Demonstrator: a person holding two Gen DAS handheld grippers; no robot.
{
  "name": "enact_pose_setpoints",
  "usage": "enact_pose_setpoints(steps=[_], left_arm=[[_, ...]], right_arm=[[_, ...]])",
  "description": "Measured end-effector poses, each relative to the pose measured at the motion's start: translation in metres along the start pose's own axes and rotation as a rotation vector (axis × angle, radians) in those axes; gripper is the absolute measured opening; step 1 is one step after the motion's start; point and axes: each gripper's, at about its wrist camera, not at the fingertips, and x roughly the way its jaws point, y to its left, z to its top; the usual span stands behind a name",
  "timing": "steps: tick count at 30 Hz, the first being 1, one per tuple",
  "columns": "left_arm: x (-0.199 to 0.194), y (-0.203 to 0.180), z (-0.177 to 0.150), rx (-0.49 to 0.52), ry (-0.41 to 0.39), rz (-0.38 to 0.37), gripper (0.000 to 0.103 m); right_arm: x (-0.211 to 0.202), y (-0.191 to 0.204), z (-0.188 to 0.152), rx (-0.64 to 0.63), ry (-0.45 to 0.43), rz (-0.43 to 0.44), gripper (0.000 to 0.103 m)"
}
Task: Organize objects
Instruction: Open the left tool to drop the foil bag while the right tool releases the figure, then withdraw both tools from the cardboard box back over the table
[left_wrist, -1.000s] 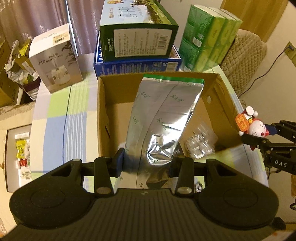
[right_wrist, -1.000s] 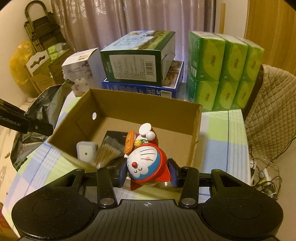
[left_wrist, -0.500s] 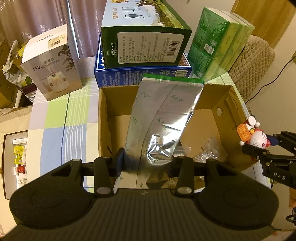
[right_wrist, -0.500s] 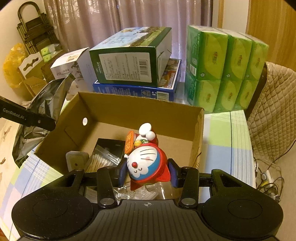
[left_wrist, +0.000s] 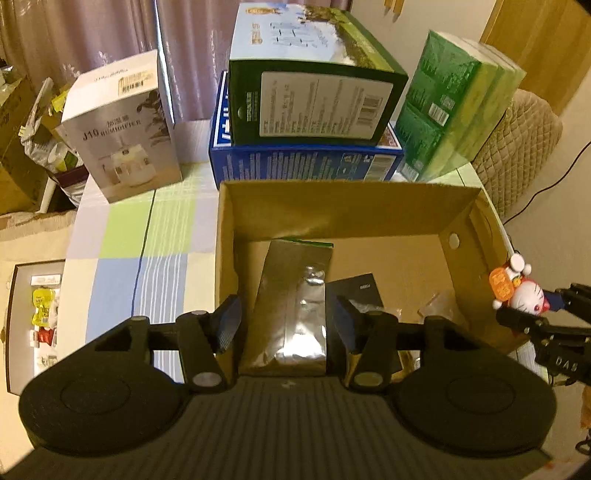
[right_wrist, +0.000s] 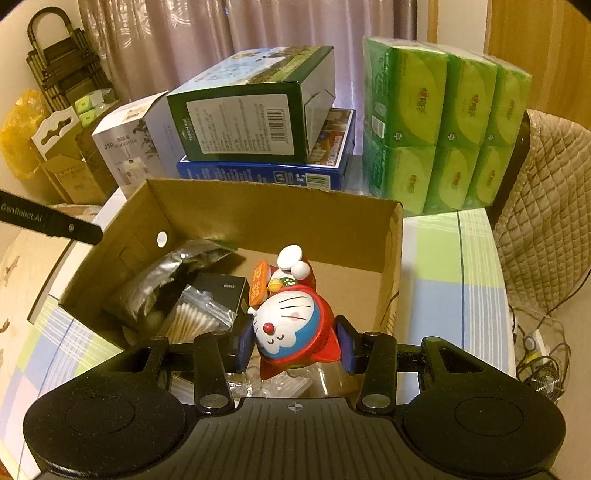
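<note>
Left wrist view: the left gripper (left_wrist: 284, 325) hangs over the near left part of the cardboard box (left_wrist: 347, 210), its fingers spread with a gap on each side of the silver foil bag (left_wrist: 290, 314), gripping nothing; the bag lies inside the box, its green-edged end pointing to the far wall; a small black box (left_wrist: 360, 291) lies just right of it. At the right edge the right gripper (left_wrist: 532, 314) holds a red and white cat figurine (left_wrist: 517, 291) just beyond the box's right wall. In the right wrist view that gripper (right_wrist: 293, 343) is clamped on the figurine (right_wrist: 291, 325), above the near right part of the box (right_wrist: 273, 210); the crumpled foil bag (right_wrist: 162, 277) and a clear bag of cotton swabs (right_wrist: 195, 317) lie inside at left. Behind the box on the checked desk (left_wrist: 144, 236) stand a white humidifier carton (left_wrist: 122, 129), a green carton (left_wrist: 314, 96) on a blue one (left_wrist: 303, 162), and green tissue packs (right_wrist: 443, 122).
</note>
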Motion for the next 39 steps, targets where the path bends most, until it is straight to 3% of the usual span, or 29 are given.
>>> enact_pose_setpoints(steps=[19,26,28,30,39], left_arm=[[-0.003,-0.004,-0.008,0.027,0.011,0.001,0.050],[-0.001,0.000,-0.010,0.020,0.012,0.001,0.052],[0.000,0.001,-0.011,0.021,0.014,0.000,0.053],[0.000,0.002,-0.013,0.018,0.015,-0.001,0.053],[-0.005,-0.001,-0.021,0.022,0.022,-0.004,0.055]], right_arm=[[-0.005,-0.003,0.000,0.010,-0.002,-0.001,0.042],[0.002,-0.007,0.003,0.063,-0.016,0.042,0.042],[0.005,-0.011,0.003,0.089,-0.031,0.091,0.047],[0.003,-0.017,0.003,0.136,-0.073,0.094,0.081],[-0.011,-0.021,-0.001,0.130,-0.075,0.056,0.082]])
